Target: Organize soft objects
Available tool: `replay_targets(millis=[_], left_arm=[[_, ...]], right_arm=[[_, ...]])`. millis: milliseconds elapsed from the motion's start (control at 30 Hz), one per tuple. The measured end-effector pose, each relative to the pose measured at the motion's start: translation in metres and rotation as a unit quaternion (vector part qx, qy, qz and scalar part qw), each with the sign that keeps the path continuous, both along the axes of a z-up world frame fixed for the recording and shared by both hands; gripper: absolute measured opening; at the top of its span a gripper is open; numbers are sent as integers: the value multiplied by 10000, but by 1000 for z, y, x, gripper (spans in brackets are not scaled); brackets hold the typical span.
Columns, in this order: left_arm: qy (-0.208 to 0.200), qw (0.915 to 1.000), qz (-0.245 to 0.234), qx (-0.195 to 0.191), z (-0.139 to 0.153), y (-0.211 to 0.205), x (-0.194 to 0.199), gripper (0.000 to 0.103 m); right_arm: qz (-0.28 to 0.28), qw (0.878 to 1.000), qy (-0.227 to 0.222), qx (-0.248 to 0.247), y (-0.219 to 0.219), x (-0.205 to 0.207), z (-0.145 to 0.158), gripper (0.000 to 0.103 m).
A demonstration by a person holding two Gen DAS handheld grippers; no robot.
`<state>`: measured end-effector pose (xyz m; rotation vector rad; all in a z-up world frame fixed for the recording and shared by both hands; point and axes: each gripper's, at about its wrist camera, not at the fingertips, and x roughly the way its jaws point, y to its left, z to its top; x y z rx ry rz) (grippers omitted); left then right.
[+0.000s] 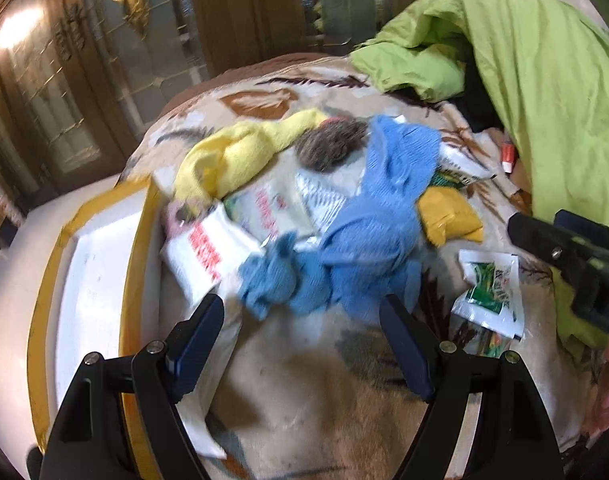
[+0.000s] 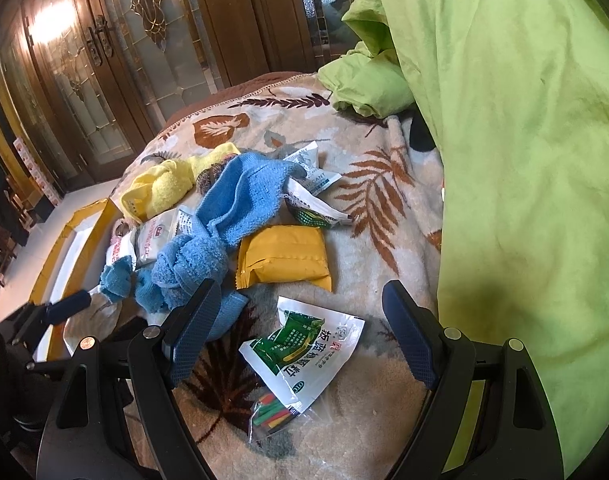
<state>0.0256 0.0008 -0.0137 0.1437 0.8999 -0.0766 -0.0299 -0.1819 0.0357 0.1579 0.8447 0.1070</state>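
Observation:
A blue towel (image 1: 364, 236) lies crumpled on the leaf-patterned blanket (image 1: 304, 380), also in the right wrist view (image 2: 232, 216). Behind it lie a yellow towel (image 1: 232, 156) (image 2: 160, 188) and a grey fuzzy ball (image 1: 328, 144). My left gripper (image 1: 304, 308) is open, just short of the blue towel's near edge. My right gripper (image 2: 300, 300) is open above a green-and-white sachet (image 2: 304, 344), its left finger beside the blue towel. Both are empty.
Several packets lie around the towels: a yellow pouch (image 2: 284, 256), white sachets (image 1: 208, 252). A white box with yellow taped rim (image 1: 92, 264) sits left of the bed. A green duvet (image 2: 504, 160) fills the right. Wood-and-glass doors stand behind.

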Motion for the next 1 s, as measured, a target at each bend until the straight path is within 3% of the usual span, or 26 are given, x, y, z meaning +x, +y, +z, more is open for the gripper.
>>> replay_targets(millis=[233,400,600,767,1000], left_arm=[[-22,9988,-478,-89,7,-11,27,81],[300,9941,-1032,138,-8,-28,49,81],[613,9859,-1525,301,-21,-41,62,81],[635,9820,-1695,546,-26,-50,67,81],[889,9815,-1663,342,-33,-50,78,77]], right_arm=[[-95,9997,128,-159,-7,11,3,84],[-124,9989,455,-48,-12,25,-1,84],[251,9970,735,40,0,46,-11,84],[413,9915,1222,142,3,77,-34,84],[506,9821,1750,471,4,101,-56,84]])
